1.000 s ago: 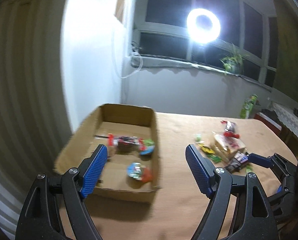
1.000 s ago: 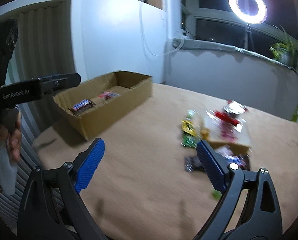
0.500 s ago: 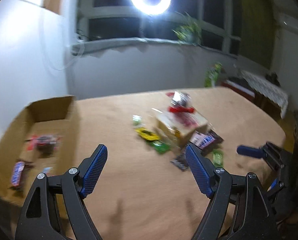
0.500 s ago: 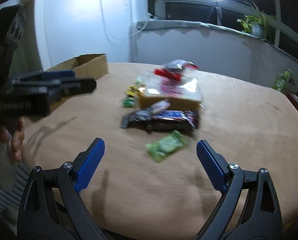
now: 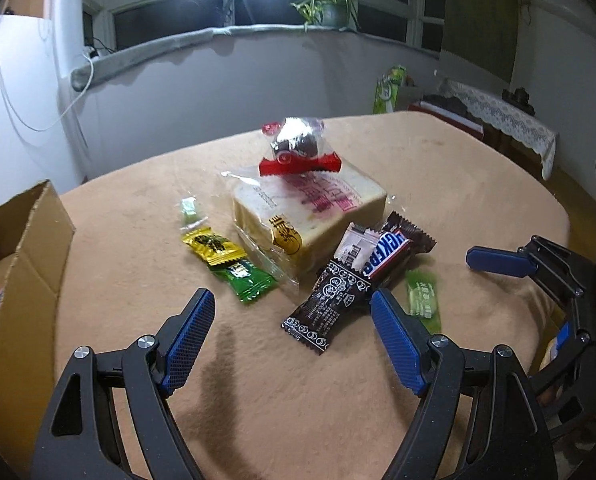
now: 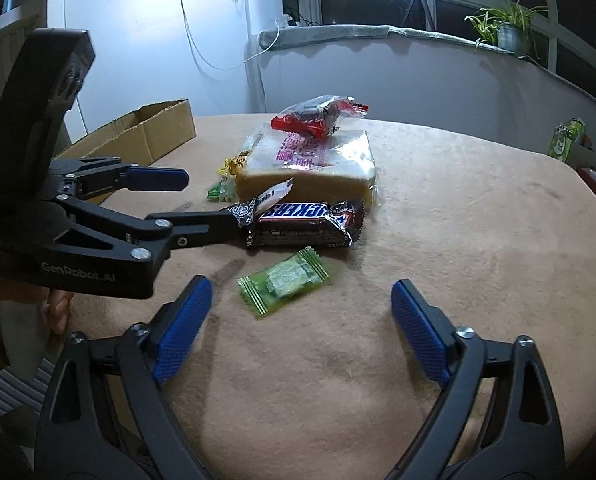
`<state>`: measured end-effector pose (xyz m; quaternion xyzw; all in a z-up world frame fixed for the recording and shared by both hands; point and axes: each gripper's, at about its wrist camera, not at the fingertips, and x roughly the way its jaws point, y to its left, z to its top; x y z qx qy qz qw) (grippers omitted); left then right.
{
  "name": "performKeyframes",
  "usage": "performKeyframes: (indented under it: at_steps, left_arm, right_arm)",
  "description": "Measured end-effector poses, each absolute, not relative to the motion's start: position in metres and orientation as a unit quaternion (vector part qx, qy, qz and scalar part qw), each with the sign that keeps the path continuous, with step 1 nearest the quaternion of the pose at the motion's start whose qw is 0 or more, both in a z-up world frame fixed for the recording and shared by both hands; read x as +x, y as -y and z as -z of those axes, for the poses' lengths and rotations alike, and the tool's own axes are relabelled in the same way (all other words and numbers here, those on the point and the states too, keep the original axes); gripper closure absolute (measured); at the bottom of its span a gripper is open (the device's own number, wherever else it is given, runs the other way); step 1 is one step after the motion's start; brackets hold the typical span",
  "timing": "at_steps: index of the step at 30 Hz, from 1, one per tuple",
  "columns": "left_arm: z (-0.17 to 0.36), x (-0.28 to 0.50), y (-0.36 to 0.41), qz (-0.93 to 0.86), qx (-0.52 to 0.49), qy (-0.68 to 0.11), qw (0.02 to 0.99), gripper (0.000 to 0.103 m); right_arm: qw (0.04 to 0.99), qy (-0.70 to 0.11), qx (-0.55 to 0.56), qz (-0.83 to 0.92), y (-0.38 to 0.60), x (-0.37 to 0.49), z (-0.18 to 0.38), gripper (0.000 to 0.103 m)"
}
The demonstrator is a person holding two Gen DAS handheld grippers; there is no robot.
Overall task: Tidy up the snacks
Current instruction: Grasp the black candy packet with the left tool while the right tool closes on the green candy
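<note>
A snack pile lies mid-table: a bagged bread loaf (image 5: 310,212) with a red-wrapped chocolate ball (image 5: 298,148) on top, a Snickers bar (image 5: 386,256), a black patterned packet (image 5: 326,300), and yellow (image 5: 211,244) and green (image 5: 243,276) candies. My left gripper (image 5: 291,336) is open, with the black packet just ahead by its right finger. My right gripper (image 6: 300,316) is open with its jaws closing. A green candy (image 6: 283,280) lies untouched on the cloth between its tips. The Snickers bar (image 6: 306,220) and the loaf (image 6: 310,164) lie beyond it. The left gripper (image 6: 211,200) reaches in from the left.
An open cardboard box (image 5: 21,248) stands at the left table edge, also seen from the right wrist (image 6: 153,136). The table wears a tan cloth (image 5: 458,184). A green bag (image 5: 388,88) and a lace-covered side table (image 5: 506,120) stand beyond the far edge.
Both views have swung from the box to the snack pile. The left gripper moved right and lower toward the pile. The right gripper closed in on the green candy and its jaws narrowed slightly.
</note>
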<state>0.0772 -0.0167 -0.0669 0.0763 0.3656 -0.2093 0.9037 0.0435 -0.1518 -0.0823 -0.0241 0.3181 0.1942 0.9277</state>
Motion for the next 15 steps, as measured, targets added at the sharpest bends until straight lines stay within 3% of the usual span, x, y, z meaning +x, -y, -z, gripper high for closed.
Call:
performKeyframes:
  at_steps: [2, 4, 8, 10, 15]
  left_arm:
    - [0.07, 0.08, 0.018, 0.211, 0.08, -0.373, 0.9, 0.023]
    - [0.072, 0.081, 0.021, 0.215, 0.083, -0.378, 0.897, 0.033]
    - [0.075, 0.084, 0.023, 0.221, 0.086, -0.388, 0.891, 0.037]
    - [0.076, 0.083, 0.024, 0.227, 0.088, -0.391, 0.888, 0.045]
    - [0.076, 0.082, 0.027, 0.234, 0.093, -0.391, 0.885, 0.054]
  right_arm:
    - [0.925, -0.322, -0.03, -0.197, 0.149, 0.047, 0.084, 0.02]
    - [0.925, -0.322, -0.038, -0.197, 0.148, 0.048, 0.086, 0.024]
    - [0.926, -0.32, -0.044, -0.197, 0.147, 0.05, 0.087, 0.027]
    - [0.926, -0.32, -0.048, -0.197, 0.147, 0.05, 0.087, 0.03]
    - [0.926, -0.318, -0.053, -0.198, 0.148, 0.05, 0.087, 0.04]
